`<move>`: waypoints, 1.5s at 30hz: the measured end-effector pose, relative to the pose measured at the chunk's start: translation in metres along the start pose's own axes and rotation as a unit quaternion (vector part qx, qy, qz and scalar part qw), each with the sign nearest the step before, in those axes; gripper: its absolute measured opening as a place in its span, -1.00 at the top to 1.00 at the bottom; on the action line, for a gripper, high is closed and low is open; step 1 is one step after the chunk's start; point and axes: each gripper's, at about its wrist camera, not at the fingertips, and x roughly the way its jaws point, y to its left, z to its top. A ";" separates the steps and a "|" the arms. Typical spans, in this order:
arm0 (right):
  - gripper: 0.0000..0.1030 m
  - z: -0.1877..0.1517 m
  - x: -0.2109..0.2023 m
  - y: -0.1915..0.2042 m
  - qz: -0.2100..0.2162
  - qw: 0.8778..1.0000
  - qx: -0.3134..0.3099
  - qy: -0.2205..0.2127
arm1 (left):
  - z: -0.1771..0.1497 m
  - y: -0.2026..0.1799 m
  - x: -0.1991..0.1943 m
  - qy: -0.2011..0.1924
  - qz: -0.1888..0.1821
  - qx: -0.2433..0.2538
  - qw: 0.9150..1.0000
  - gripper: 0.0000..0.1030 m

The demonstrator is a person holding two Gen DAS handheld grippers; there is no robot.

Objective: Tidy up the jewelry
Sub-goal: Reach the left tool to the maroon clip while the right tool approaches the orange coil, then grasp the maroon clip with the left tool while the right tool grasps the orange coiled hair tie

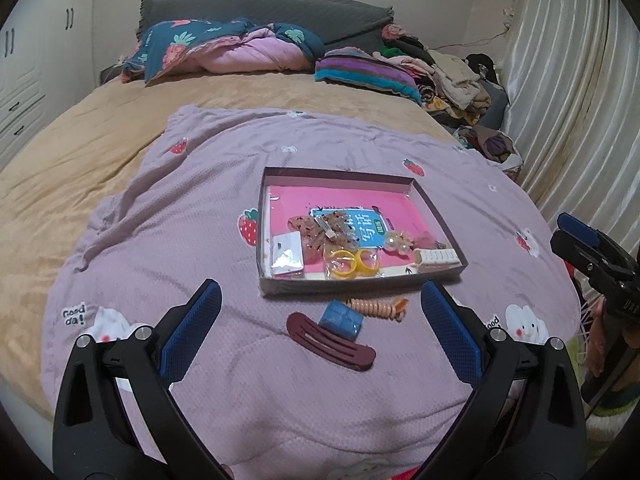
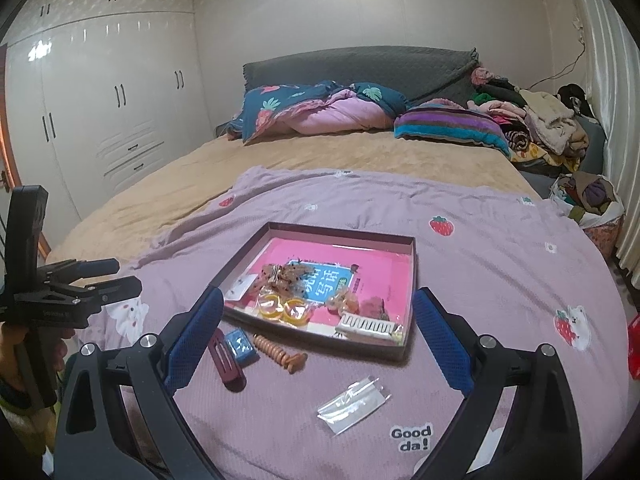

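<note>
The dark red hair clip lies flat on the lilac quilt just short of the shallow box, dead ahead of the left gripper and between its spread fingers; its long axis runs slantwise across their gap; a blue square piece touches its far edge, a coiled peach hair tie just beyond; the right gripper, fingers also spread and empty, sits further right, so the left looks nearer; the clip is slim, matte, slotted.
</note>
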 end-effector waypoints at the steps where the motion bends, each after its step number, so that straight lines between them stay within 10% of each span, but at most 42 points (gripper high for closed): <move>1: -0.84 -0.001 0.000 0.000 0.000 1.000 -0.001 0.001 | -0.002 -0.001 -0.001 0.001 -0.001 0.001 1.000 -0.81; 45: -0.84 -0.064 0.042 -0.012 -0.015 0.995 -0.017 0.094 | -0.081 -0.018 0.123 0.145 0.000 -0.012 0.989 -0.81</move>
